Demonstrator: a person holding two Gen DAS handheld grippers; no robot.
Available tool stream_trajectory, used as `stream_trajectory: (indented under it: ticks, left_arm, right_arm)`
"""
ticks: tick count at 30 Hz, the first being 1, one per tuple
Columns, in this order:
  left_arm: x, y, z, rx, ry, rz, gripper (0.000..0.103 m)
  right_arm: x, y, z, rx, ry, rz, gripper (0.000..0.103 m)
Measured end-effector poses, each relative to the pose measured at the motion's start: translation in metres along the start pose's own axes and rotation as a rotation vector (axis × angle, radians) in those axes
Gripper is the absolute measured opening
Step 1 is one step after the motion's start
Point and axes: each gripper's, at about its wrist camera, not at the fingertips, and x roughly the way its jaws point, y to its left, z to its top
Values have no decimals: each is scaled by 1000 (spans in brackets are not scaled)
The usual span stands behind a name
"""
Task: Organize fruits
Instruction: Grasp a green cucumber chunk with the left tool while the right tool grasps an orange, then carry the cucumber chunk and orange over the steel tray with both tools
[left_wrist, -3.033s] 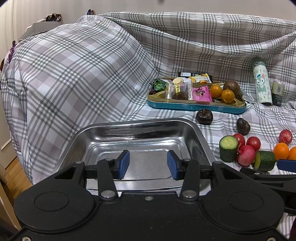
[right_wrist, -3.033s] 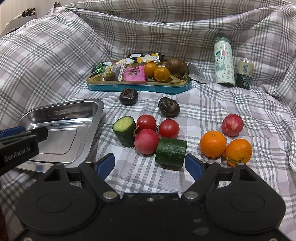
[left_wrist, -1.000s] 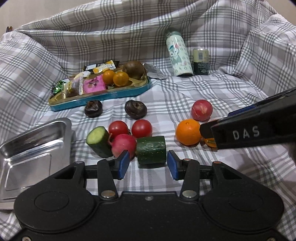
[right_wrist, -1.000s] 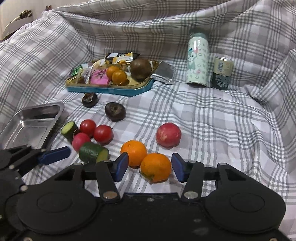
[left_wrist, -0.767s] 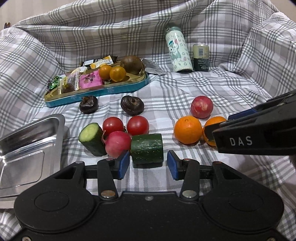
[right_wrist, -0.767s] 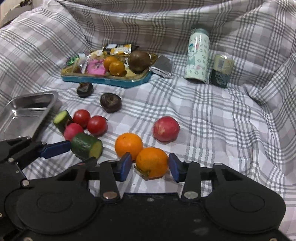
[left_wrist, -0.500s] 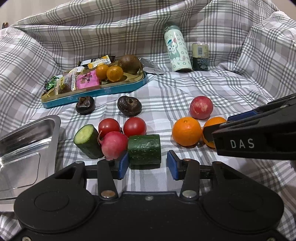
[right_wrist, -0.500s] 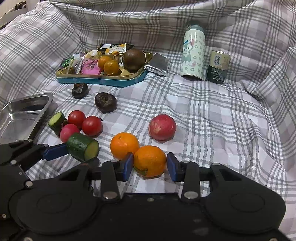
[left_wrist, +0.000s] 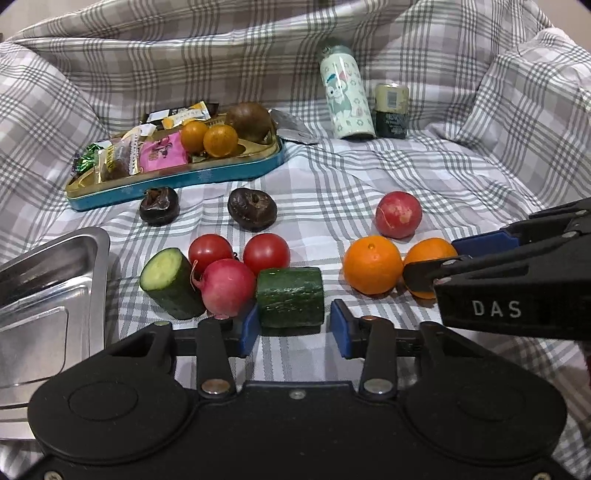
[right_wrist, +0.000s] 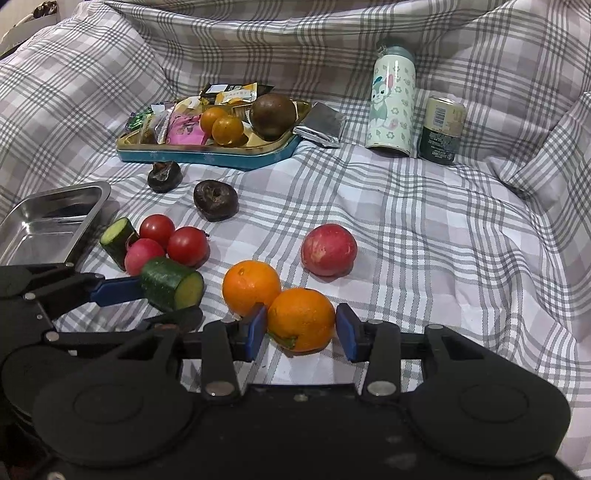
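In the left wrist view, the left tool (left_wrist: 291, 326) sits low over the plaid cloth (left_wrist: 424, 177) with its blue pads (left_wrist: 248, 328) spread on either side of a cucumber chunk (left_wrist: 290, 297); the left pad is at the chunk's end and the right pad stands a little clear, so the tool is open, not clamped. Just left of that chunk lie a radish (left_wrist: 227, 287), a second cucumber piece (left_wrist: 170, 282) and two tomatoes (left_wrist: 238, 253), with the steel tray (left_wrist: 48, 295) at the left edge. To the right are an orange (left_wrist: 372, 264), a red fruit (left_wrist: 399, 219) behind it, and a second orange (left_wrist: 428, 258) partly hidden by the right tool (left_wrist: 436, 266). In the right wrist view, the right tool (right_wrist: 300, 330) brackets that nearer orange (right_wrist: 301, 319): the left pad (right_wrist: 256, 328) touches it, while a sliver of gap shows at the right pad, so it is closing in but not visibly clamped. The other orange (right_wrist: 251, 282) rests against it on the left, the red fruit (right_wrist: 328, 249) beyond. Farther back stand a blue snack tin (right_wrist: 210, 146), two dark fruits (right_wrist: 192, 186), a bottle (right_wrist: 391, 98) and a can (right_wrist: 441, 129).
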Motion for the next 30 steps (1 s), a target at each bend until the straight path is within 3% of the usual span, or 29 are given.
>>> stream_trajectory:
  ticks: [7, 12, 18, 22, 30]
  left_arm:
    - [-2, 12, -5, -44, -40, -60, 44]
    - [-9, 18, -5, -59, -18, -81, 44]
    - [-11, 13, -9, -17, -16, -64, 45]
    - [-9, 11, -7, -22, -30, -46, 45]
    - [-8, 12, -8, -40, -52, -51, 45]
  right_arm:
    - [2, 0, -1, -27, 20, 24, 44]
    - [0, 0, -2, -65, 23, 29, 43]
    - [2, 4, -3, -99, 23, 23, 44]
    - [10, 9, -4, -116, 59, 27, 43]
    - [10, 9, -4, -110, 45, 16, 42]
